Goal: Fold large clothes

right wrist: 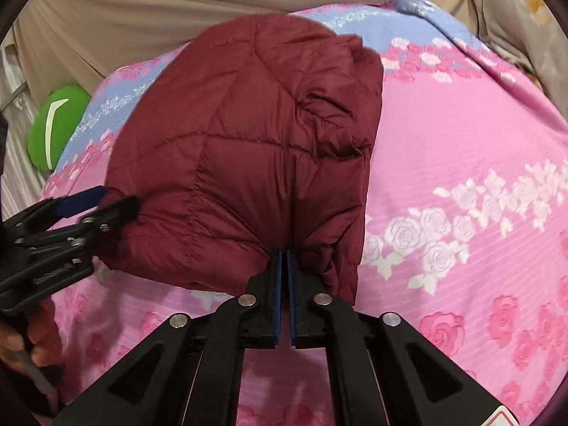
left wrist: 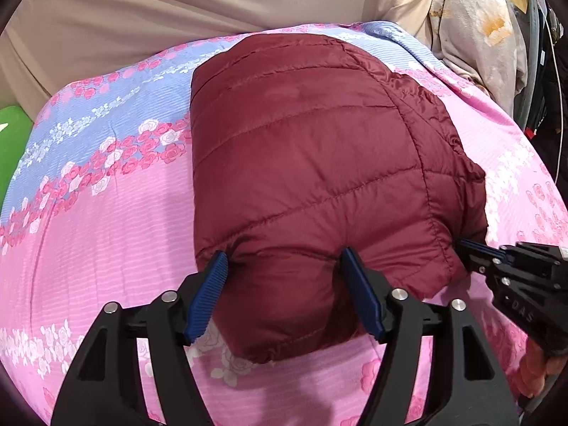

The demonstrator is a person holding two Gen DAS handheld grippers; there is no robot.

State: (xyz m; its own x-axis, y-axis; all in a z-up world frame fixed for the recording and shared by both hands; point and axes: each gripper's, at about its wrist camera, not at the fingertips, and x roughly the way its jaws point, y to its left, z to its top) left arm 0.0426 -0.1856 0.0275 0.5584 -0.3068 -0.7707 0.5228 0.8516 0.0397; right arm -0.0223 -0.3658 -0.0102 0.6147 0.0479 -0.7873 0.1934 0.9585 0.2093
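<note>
The left gripper [left wrist: 284,262] has its jaws spread fairly wide, straddling the near edge of the dark red quilted jacket [left wrist: 305,163]. The blue ribbed pads [left wrist: 209,294] sit on either side of a puffy bulge of fabric; the tips seem to touch or dent the padding, but it reads more as loosely bracketing the bulge than as a real pinch. No firm grip there as far as the left wrist view shows.

The right gripper [right wrist: 284,252] is a different story: its jaws are squeezed practically together, only a sliver between the two blue pads, and the tips are buried in a crease at the jacket's near edge. The fabric puckers in toward that spot, so it looks clamped on a thin fold of the jacket. In the left wrist view the same gripper comes in from the right side, tips touching the jacket's near right corner.

The jacket itself is already folded into a chunky, roughly rectangular bundle, lying flat in the middle of a bed, on a pink and lilac bedspread [right wrist: 461,149] printed with roses. One side of the bundle is more crumpled, with bunched-up fabric along the edge.

A bit of a person's hand [right wrist: 39,333] shows at the lower left of the right wrist view, holding the left gripper's handle. Further out there's a green cushion [right wrist: 56,124] off the far left side of the bed, a beige sheet or curtain [left wrist: 142,10] behind it, and some hanging clothes [left wrist: 475,35] at the far right.
</note>
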